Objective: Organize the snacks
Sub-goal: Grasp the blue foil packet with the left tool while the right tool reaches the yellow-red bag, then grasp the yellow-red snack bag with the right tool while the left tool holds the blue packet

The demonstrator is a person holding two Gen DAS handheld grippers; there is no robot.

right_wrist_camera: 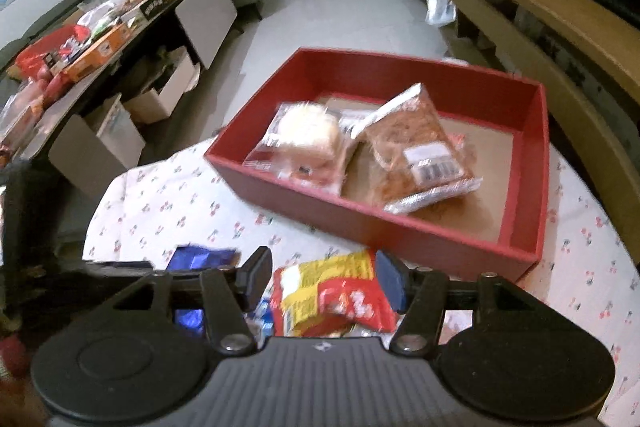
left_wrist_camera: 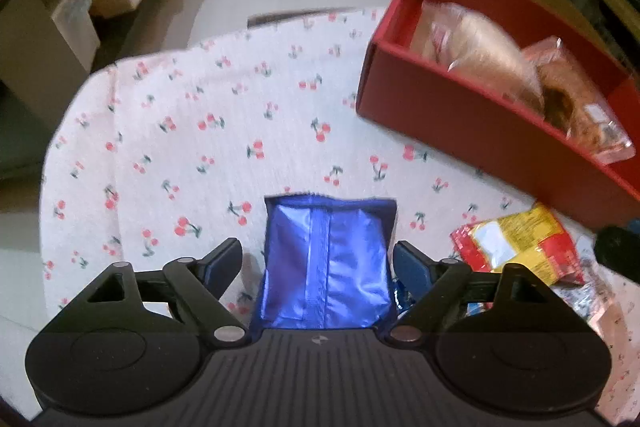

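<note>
A shiny blue snack packet [left_wrist_camera: 328, 267] lies on the cherry-print tablecloth [left_wrist_camera: 200, 147] between the fingers of my left gripper [left_wrist_camera: 318, 255]. The jaws are open, with a gap showing at the left pad. A red-and-yellow snack packet [right_wrist_camera: 336, 299] sits between the fingers of my right gripper [right_wrist_camera: 322, 271], whose pads stand just clear of it, so it is open. That same packet [left_wrist_camera: 520, 243] lies right of the blue one. The red box [right_wrist_camera: 360, 227] beyond holds two wrapped breads: a pale bun [right_wrist_camera: 308, 143] and a brown pastry [right_wrist_camera: 416, 151].
The table's rounded edge [left_wrist_camera: 80, 99] drops to a pale floor on the far left. A cluttered dark side table [right_wrist_camera: 100, 39] with cardboard boxes under it stands left. A wooden bench [right_wrist_camera: 540, 11] runs along the right. More wrapped snacks [left_wrist_camera: 600, 299] lie at the near right.
</note>
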